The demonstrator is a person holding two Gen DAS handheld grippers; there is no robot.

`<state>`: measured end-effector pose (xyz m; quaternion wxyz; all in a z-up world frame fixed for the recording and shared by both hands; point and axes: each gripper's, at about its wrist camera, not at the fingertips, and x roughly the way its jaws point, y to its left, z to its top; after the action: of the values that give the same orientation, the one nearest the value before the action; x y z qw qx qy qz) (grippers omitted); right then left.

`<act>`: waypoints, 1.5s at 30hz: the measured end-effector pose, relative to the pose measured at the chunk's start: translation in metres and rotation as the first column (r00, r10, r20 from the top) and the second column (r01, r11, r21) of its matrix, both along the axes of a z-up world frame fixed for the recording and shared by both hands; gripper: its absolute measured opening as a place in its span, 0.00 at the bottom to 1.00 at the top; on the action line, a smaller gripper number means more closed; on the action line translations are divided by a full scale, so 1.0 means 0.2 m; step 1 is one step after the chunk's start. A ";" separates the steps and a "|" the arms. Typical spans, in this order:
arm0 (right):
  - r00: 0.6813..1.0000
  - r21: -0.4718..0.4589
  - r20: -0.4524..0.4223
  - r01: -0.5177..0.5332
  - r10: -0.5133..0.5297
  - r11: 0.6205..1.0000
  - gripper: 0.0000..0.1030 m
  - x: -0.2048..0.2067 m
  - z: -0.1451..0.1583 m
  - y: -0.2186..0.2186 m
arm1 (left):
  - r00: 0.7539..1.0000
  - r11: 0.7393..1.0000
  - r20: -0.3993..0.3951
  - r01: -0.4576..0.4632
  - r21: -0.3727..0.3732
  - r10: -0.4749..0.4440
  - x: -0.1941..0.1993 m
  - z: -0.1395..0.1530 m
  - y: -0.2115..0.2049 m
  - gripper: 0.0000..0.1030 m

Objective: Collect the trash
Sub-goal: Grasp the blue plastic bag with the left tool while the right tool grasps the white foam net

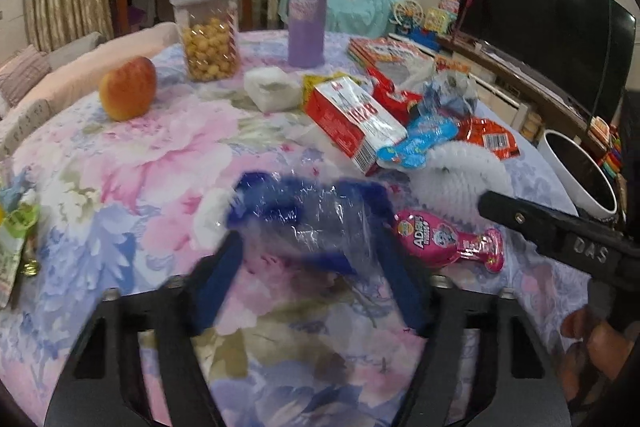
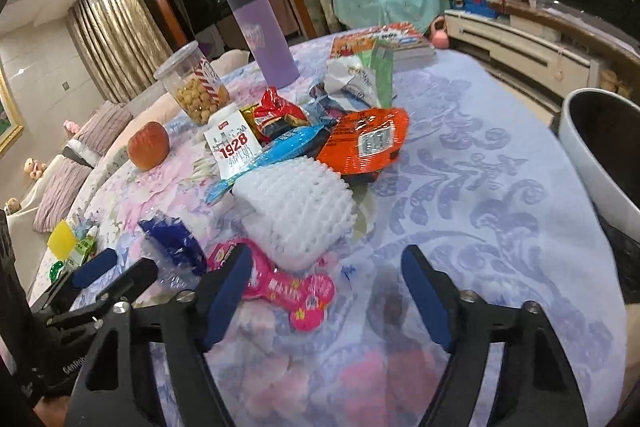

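The left gripper [image 1: 310, 239] has its blue fingers [image 1: 218, 279] spread wide around a clear and blue plastic wrapper [image 1: 308, 215] on the flowery desk [image 1: 120, 163]. Just beside it lies a pink candy pack [image 1: 448, 239]. Behind are a white foam net [image 1: 460, 175], a red and white milk box [image 1: 356, 123], an apple [image 1: 128, 89] and a purple cup [image 1: 306, 13]. A white bin [image 1: 578, 173] stands at the right.

One apple [image 1: 128, 89], one snack jar [image 1: 208, 33], one purple tumbler [image 1: 307, 13] and one milk carton [image 1: 354, 123]. One foam net [image 2: 296, 211], one pink wrapper [image 2: 296, 291], one white bin [image 2: 600, 155]. Two grippers [image 1: 310, 239] [image 2: 326, 259].
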<state>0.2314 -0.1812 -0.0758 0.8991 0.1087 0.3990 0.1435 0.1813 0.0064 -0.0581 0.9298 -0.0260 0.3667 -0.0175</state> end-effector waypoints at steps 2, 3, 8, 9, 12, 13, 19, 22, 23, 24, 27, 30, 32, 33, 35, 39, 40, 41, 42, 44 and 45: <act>1.000 0.010 -0.014 -0.015 0.015 1.000 0.61 0.04 -0.02 0.01 | 0.999 0.999 -0.032 0.025 -0.021 -0.026 0.02 -0.03 -0.01 0.26; 1.000 0.015 -0.018 -0.021 0.022 1.000 0.46 0.04 -0.02 0.02 | 0.999 0.999 -0.041 0.030 -0.031 -0.032 0.03 -0.04 -0.01 0.13; 0.999 0.028 0.003 -0.043 0.043 0.999 0.14 0.02 -0.02 0.01 | 1.000 0.999 0.004 0.029 -0.042 -0.029 -0.02 -0.01 0.00 0.08; 0.999 0.027 0.013 -0.042 0.041 0.999 0.12 0.01 -0.01 0.00 | 0.999 0.999 0.017 0.030 -0.038 -0.029 -0.04 0.00 0.00 0.08; 0.999 0.038 0.037 -0.030 0.029 0.999 0.12 -0.03 0.02 -0.02 | 0.998 0.999 0.044 0.036 -0.034 -0.035 -0.08 0.03 -0.01 0.07; 0.999 0.040 0.041 -0.027 0.025 0.999 0.12 -0.04 0.03 -0.02 | 0.998 0.999 0.050 0.039 -0.034 -0.037 -0.09 0.04 -0.02 0.07; 0.998 0.051 0.069 0.002 -0.005 0.999 0.12 -0.13 0.08 -0.11 | 0.995 0.997 0.080 0.066 -0.041 -0.062 -0.16 0.09 -0.06 0.07; 0.997 0.059 0.073 0.022 -0.026 0.998 0.12 -0.17 0.09 -0.15 | 0.992 0.995 0.093 0.092 -0.039 -0.088 -0.19 0.12 -0.11 0.07; 0.997 0.061 0.074 0.030 -0.035 0.998 0.12 -0.19 0.09 -0.17 | 0.991 0.994 0.095 0.102 -0.038 -0.098 -0.19 0.13 -0.13 0.07; 0.996 0.062 0.075 0.037 -0.041 0.997 0.12 -0.20 0.09 -0.19 | 0.989 0.992 0.098 0.118 -0.037 -0.114 -0.20 0.14 -0.16 0.07; 0.994 0.063 0.080 0.065 -0.070 0.996 0.12 -0.24 0.10 -0.26 | 0.983 0.987 0.103 0.154 -0.032 -0.150 -0.21 0.15 -0.23 0.07; 0.991 0.062 0.086 0.095 -0.100 0.994 0.12 -0.27 0.11 -0.34 | 0.977 0.981 0.103 0.192 -0.030 -0.188 -0.20 0.15 -0.32 0.07; 0.989 0.063 0.087 0.116 -0.121 0.991 0.12 -0.29 0.12 -0.39 | 0.972 0.976 0.101 0.215 -0.030 -0.211 -0.20 0.15 -0.38 0.07; 0.988 0.061 0.088 0.125 -0.130 0.990 0.12 -0.30 0.12 -0.42 | 0.970 0.974 0.099 0.227 -0.031 -0.223 -0.19 0.16 -0.41 0.07; 0.985 0.061 0.089 0.146 -0.151 0.987 0.12 -0.32 0.13 -0.48 | 0.965 0.969 0.099 0.246 -0.027 -0.242 -0.19 0.16 -0.46 0.07; 0.977 0.061 0.091 0.185 -0.190 0.981 0.12 -0.35 0.13 -0.58 | 0.955 0.958 0.096 0.284 -0.023 -0.281 -0.18 0.17 -0.55 0.07; 0.975 0.062 0.093 0.194 -0.199 0.979 0.12 -0.36 0.13 -0.61 | 0.952 0.956 0.095 0.294 -0.022 -0.290 -0.18 0.17 -0.58 0.07; 0.973 0.063 0.094 0.204 -0.209 0.977 0.12 -0.36 0.14 -0.63 | 0.949 0.952 0.094 0.304 -0.021 -0.301 -0.17 0.17 -0.60 0.07; 0.971 0.065 0.095 0.215 -0.220 0.975 0.12 -0.37 0.14 -0.66 | 0.947 0.950 0.094 0.310 -0.021 -0.307 -0.17 0.18 -0.62 0.07; 0.967 0.066 0.097 0.230 -0.235 0.971 0.12 -0.38 0.14 -0.70 | 0.941 0.944 0.095 0.329 -0.020 -0.326 -0.16 0.18 -0.67 0.07; 0.965 0.064 0.098 0.237 -0.243 0.969 0.12 -0.39 0.14 -0.72 | 0.937 0.941 0.094 0.339 -0.021 -0.336 -0.15 0.18 -0.69 0.07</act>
<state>0.1540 -0.3248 -0.0479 0.9265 0.1719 0.3311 0.0494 0.1506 -0.1316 -0.0219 0.9278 0.0209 0.3236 -0.1845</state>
